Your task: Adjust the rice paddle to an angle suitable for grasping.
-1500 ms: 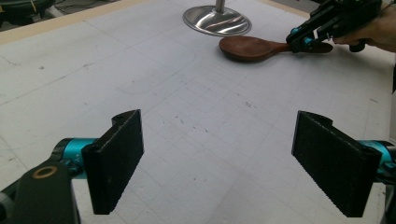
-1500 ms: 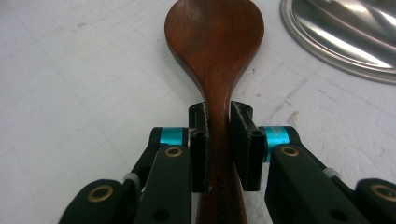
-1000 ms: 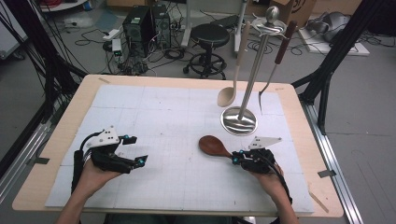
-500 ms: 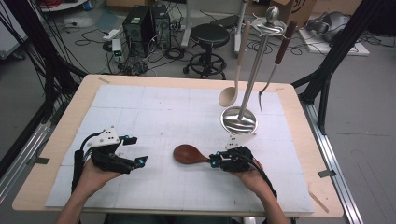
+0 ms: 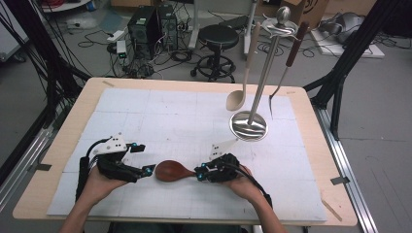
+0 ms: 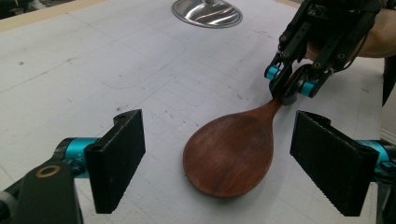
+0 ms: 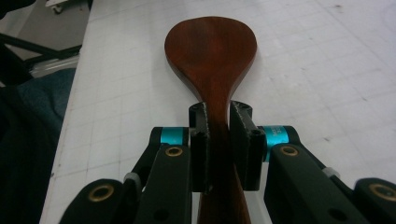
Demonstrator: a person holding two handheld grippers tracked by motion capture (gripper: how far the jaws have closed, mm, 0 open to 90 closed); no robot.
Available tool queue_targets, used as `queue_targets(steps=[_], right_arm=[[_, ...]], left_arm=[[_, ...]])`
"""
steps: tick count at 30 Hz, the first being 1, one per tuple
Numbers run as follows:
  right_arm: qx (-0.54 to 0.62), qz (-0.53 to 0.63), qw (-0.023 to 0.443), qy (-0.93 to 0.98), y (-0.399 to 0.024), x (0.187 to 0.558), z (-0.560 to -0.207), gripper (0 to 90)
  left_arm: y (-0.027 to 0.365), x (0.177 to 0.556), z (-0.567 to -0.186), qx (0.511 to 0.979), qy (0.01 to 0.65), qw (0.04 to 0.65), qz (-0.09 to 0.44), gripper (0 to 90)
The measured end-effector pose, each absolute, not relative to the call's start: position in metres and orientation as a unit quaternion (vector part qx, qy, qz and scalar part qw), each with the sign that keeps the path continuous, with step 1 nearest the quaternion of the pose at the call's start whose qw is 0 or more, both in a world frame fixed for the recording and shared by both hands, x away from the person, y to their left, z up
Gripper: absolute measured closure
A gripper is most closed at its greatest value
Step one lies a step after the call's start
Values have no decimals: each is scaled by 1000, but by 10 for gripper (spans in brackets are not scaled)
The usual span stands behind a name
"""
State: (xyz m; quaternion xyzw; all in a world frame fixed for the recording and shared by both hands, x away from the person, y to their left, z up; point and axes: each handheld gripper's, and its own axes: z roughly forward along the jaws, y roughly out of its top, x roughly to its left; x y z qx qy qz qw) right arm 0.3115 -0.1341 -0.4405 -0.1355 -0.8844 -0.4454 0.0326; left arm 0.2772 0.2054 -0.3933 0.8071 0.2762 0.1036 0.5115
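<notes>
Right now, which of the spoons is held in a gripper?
The dark brown wooden spoon, gripped at its handle by the right gripper. The pale spoon hangs from the metal stand.

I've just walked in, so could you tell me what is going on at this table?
A person works with a gripper in each hand. The right gripper is shut on the handle of a dark wooden spoon, whose bowl points at the left gripper. That one waits with its jaws open beside the bowl. A utensil stand holds a pale spoon.
</notes>
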Motion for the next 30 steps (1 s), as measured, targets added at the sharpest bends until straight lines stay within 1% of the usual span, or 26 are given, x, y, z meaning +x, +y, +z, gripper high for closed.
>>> queue_targets(steps=[8, 16, 25, 30], right_arm=[[-120, -436, 45, -891, -118, 314, -448, 788], [-130, -421, 44, -897, -118, 313, -450, 772], [-151, -418, 22, -895, -138, 301, -449, 683], [-155, -419, 6, -895, -150, 295, -451, 664]], left_arm=[[203, 277, -396, 811, 272, 508, 98, 189], [202, 277, -397, 814, 270, 506, 96, 192], [198, 277, -399, 817, 265, 504, 92, 201], [194, 278, -400, 820, 262, 501, 84, 223]])
